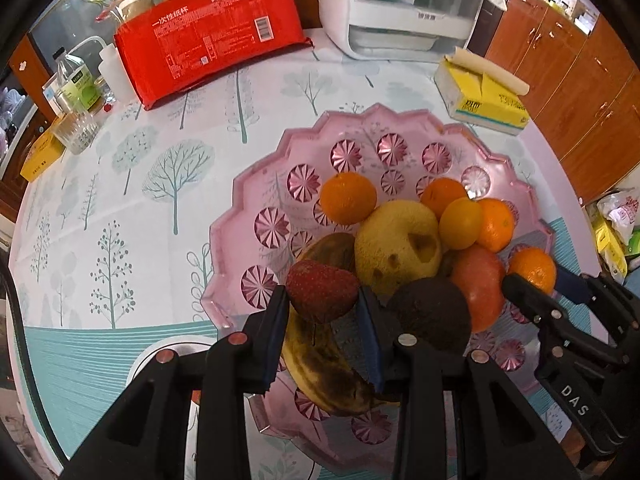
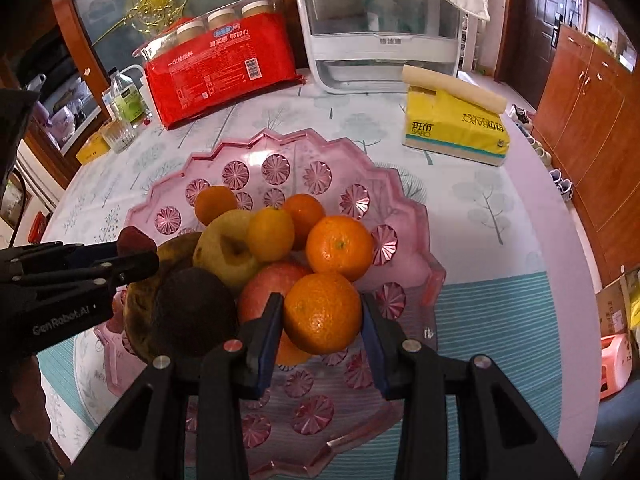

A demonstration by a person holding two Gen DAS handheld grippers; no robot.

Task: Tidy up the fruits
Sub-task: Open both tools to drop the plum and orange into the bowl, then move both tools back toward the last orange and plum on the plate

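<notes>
Pink cut-glass fruit bowl (image 1: 256, 216) with a scalloped rim stands on the surface (image 1: 120, 240), which is covered by a pale cloth printed with trees. Heaped in the bowl are several oranges, a yellow pear-like fruit (image 1: 396, 246) with brown dents, a small yellow-orange citrus (image 1: 461, 223), a reddish apple (image 1: 482, 286), a dark brown round fruit (image 1: 434, 312) and a badly browned banana (image 1: 320, 364).

The left claw (image 1: 323, 300) is narrowed onto a strawberry (image 1: 322, 291) — its blue pads press the berry from both sides, above the banana at the near-left part of the bowl. The right claw (image 2: 322, 316) is closed around an orange (image 2: 323, 312), pads touching its left and right flanks, directly over the pile just in front of the apple (image 2: 264, 288). In the left wrist view that same orange (image 1: 534, 268) shows at the right edge of the heap with the right claw's black fingers around it; in the right wrist view the left claw (image 2: 136, 250) reaches in from the left with the strawberry (image 2: 134, 238) at its tip.

Beyond the bowl lie a red pack of paper cups (image 1: 208, 44), a white appliance with a clear front (image 1: 404, 8) and a yellow tissue pack (image 2: 456, 130) — all well apart from the fruit. A ribbed glass (image 1: 76, 130) and a bottle with a green label (image 1: 78, 86) stand at the far left edge of the surface.
</notes>
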